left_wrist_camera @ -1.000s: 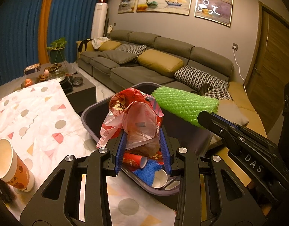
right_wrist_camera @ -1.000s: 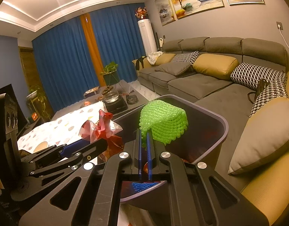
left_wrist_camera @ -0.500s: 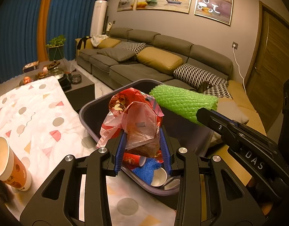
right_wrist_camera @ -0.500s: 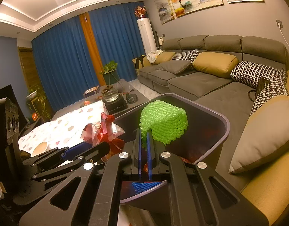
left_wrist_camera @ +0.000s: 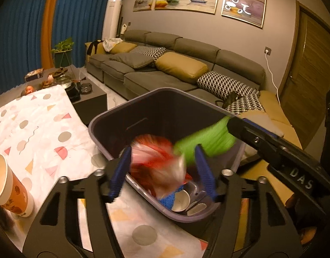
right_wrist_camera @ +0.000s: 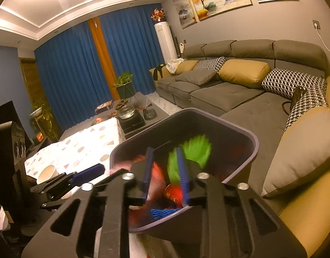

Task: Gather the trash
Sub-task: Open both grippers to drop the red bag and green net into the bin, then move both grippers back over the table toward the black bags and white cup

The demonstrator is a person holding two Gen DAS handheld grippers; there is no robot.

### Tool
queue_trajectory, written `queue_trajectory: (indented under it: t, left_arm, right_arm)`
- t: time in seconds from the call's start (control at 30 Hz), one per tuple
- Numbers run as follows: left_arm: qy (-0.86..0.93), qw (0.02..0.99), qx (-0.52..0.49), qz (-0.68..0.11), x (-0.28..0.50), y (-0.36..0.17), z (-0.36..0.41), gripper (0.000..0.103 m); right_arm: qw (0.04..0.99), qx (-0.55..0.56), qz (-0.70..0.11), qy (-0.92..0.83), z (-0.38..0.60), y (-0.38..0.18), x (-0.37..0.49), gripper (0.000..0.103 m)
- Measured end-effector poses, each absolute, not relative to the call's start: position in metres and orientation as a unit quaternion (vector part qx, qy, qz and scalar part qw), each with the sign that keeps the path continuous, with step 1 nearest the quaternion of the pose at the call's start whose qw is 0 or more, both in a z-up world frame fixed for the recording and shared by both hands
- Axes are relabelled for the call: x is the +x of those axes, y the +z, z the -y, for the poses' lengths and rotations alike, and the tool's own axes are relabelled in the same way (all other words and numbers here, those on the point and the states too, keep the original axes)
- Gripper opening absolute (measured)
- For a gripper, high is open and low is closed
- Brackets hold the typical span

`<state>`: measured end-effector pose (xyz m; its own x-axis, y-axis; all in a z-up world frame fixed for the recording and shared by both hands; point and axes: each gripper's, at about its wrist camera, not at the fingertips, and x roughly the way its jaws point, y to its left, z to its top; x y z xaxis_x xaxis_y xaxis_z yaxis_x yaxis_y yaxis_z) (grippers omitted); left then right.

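Both grippers are positioned over the grey trash bin (left_wrist_camera: 207, 212), which stands at the edge of the table covered by a patterned tablecloth (left_wrist_camera: 42, 133).

Left gripper (left_wrist_camera: 162, 169): the jaws have just been opening and now stand apart. The red-and-white plastic bag (left_wrist_camera: 156, 161) appears between the blue pads as a motion-blurred shape inside the bin mouth; neither pad presses on it. In the left wrist view the bag sits at about 12 o'clock from the gripper body, below the bin rim.

Right gripper (right_wrist_camera: 166, 172): the jaws have just been opening and show a clear gap. The green foam net (right_wrist_camera: 197, 150) is blurred, lying partly between and partly beyond the pads at roughly 1 o'clock in the right wrist view, inside the bin. The pads do not clamp it. In the left wrist view the same net (left_wrist_camera: 207, 139) shows at 2 o'clock from the bag, just ahead of the right gripper's tip.

Bin contents visible at the near wall: a blue mesh piece (left_wrist_camera: 171, 200), silver cup lids or cups (left_wrist_camera: 182, 200) and a red cup (right_wrist_camera: 174, 194).

A paper cup (left_wrist_camera: 8, 185) stands upright on the tablecloth at 9 o'clock, well apart from the bin. A grey sofa (left_wrist_camera: 186, 64) occupies the background.
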<state>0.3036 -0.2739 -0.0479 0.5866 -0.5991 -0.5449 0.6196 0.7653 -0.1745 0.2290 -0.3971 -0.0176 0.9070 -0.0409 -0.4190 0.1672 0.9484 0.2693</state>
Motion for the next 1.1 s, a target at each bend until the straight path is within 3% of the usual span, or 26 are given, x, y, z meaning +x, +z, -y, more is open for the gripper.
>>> queue_trajectory:
  t: [0.2, 0.53, 0.73, 1.1]
  left_arm:
    - [-0.326, 0.896, 0.01, -0.3, 0.301, -0.049, 0.261, 0.077]
    - [-0.272, 0.922, -0.005, -0.275, 0.266, -0.034, 0.219, 0.087]
    - [-0.234, 0.935, -0.012, -0.267, 0.238, -0.025, 0.181, 0.089]
    - [-0.094, 0.963, -0.017, -0.253, 0.196, -0.026, 0.075, 0.09]
  right_arm:
    - [0.965, 0.161, -0.2, -0.06, 0.402, -0.017, 0.223, 0.04]
    - [0.972, 0.145, -0.169, -0.08, 0.387, -0.009, 0.191, 0.073]
    - [0.977, 0.128, -0.157, -0.068, 0.366, -0.003, 0.173, 0.078]
    - [0.981, 0.109, -0.159, -0.002, 0.308, -0.001, 0.164, 0.078]
